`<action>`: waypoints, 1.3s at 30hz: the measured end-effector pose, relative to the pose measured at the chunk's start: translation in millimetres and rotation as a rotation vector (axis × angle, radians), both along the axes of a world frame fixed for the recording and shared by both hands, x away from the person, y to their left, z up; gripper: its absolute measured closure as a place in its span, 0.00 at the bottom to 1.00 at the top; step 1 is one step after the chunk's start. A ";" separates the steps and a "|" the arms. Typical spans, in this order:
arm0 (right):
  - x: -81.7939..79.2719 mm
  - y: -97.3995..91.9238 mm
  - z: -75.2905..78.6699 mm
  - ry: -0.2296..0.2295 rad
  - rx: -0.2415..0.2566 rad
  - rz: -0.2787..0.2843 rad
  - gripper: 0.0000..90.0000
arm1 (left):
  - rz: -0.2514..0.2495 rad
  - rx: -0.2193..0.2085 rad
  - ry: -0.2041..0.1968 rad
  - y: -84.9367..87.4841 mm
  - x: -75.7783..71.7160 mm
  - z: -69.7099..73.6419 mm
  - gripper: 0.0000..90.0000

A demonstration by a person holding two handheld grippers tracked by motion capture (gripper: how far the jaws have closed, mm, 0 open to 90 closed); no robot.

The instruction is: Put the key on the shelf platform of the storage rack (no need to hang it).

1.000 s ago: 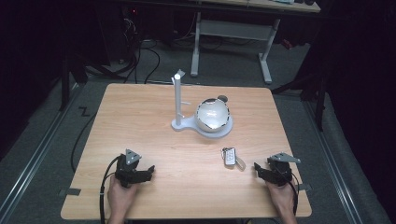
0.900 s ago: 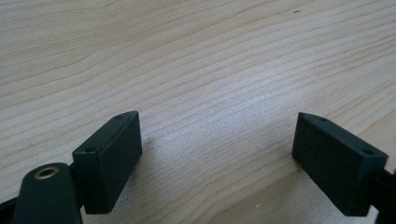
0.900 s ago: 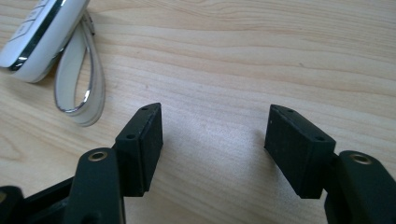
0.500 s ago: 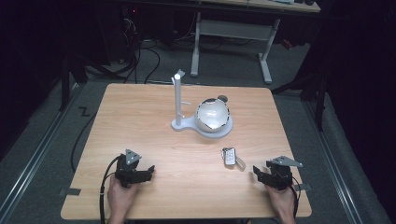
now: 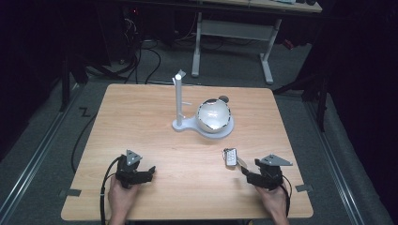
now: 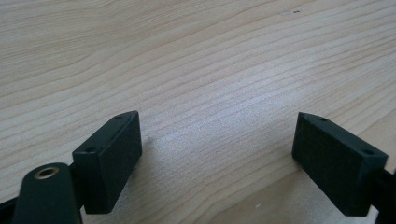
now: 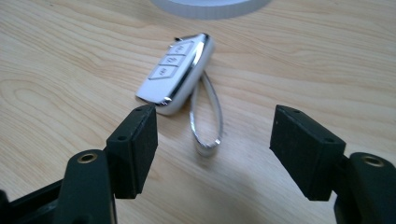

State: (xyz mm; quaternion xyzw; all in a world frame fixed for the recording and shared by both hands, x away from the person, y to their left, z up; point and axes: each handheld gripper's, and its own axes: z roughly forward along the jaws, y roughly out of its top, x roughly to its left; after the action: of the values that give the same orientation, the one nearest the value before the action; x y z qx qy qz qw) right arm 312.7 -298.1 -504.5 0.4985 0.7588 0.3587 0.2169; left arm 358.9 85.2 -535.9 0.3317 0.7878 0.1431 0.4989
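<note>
On the wooden tabletop [image 5: 155, 126] a white key fob [image 5: 229, 157] with a metal loop lies flat, at about 5 o'clock from the white stand [image 5: 179, 101] with the round shiny bowl [image 5: 214, 115]. The right hand-held gripper [image 7: 212, 142] has its jaws apart, and the loop lies between them, not touched. The left hand-held gripper [image 6: 217, 154] is at 7 o'clock, jaws apart over bare wood.

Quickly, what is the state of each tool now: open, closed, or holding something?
Left tool: open, holding nothing, over bare table.
Right tool: open, holding nothing; the car key fob lies just ahead, its loop between the jaws.
</note>
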 end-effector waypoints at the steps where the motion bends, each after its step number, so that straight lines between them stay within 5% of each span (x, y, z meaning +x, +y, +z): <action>1: 2.1 2.8 0.1 0.004 0.006 0.005 0.36 | -0.001 0.001 0.000 0.0 0.0 0.0 0.18; 16: 39.1 23.1 -2.4 0.071 0.097 0.025 0.34 | -0.001 0.002 0.000 0.1 -0.1 -0.1 0.18; 32: 61.0 38.0 -18.6 0.141 0.030 0.026 0.38 | 0.000 -0.001 0.001 0.0 -0.2 0.0 0.18; 36: 60.0 39.6 -17.8 0.134 0.006 0.037 0.47 | 0.001 -0.001 0.001 -0.1 -0.3 0.1 0.18; 39: 56.2 42.2 -18.1 0.092 -0.089 0.027 0.67 | 0.001 -0.001 0.001 -0.1 -0.2 0.1 0.18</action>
State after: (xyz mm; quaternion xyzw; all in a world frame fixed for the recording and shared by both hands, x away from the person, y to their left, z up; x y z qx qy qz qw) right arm 368.9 -255.9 -522.6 0.4940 0.7899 0.3043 0.1987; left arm 358.7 85.1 -535.8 0.3312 0.7882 0.1425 0.4987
